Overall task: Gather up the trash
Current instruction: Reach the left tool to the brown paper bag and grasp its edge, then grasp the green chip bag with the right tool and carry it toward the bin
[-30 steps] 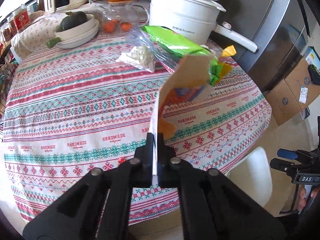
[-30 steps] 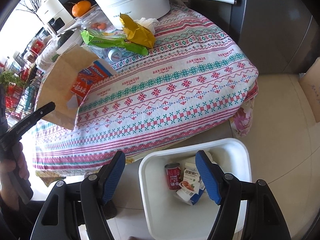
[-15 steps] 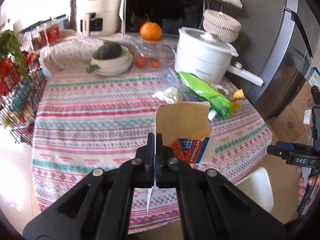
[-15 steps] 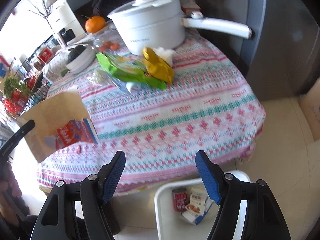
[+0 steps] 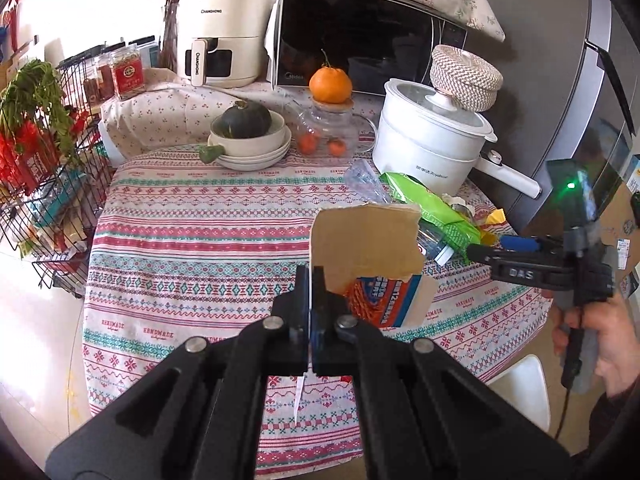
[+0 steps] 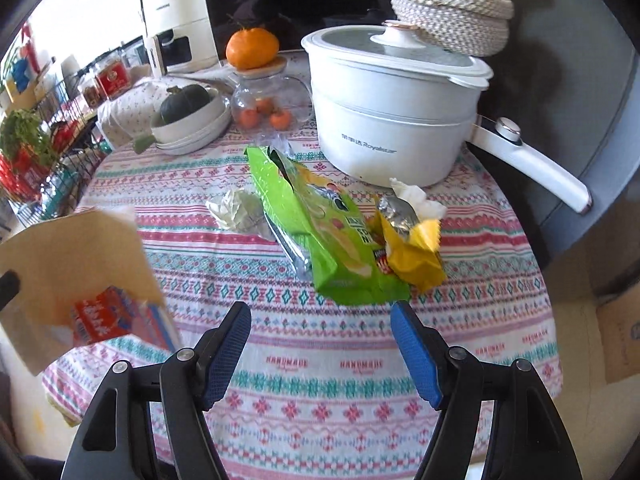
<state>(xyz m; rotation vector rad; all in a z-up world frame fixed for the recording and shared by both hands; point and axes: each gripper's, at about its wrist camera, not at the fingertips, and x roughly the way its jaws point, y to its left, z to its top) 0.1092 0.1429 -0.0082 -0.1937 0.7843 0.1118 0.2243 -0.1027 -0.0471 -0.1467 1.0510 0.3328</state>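
Right gripper (image 6: 320, 344): blue-padded fingers spread wide, nothing between them, above the near part of the table.
Tablecloth (image 6: 320, 364): patterned in red, pink and teal, covering the table.
Green wrapper (image 6: 316, 236): lying flat just beyond the fingertips.
Yellow wrapper (image 6: 416, 256): touching the green wrapper's right side.
Crumpled paper (image 6: 232, 210): left of the green wrapper.
White tissue (image 6: 416, 200): behind the yellow wrapper, near the pot.
White pot (image 6: 396, 116): lidded, handle pointing right.
Cardboard carton (image 6: 80, 288): torn, blurred, held up at the left edge.
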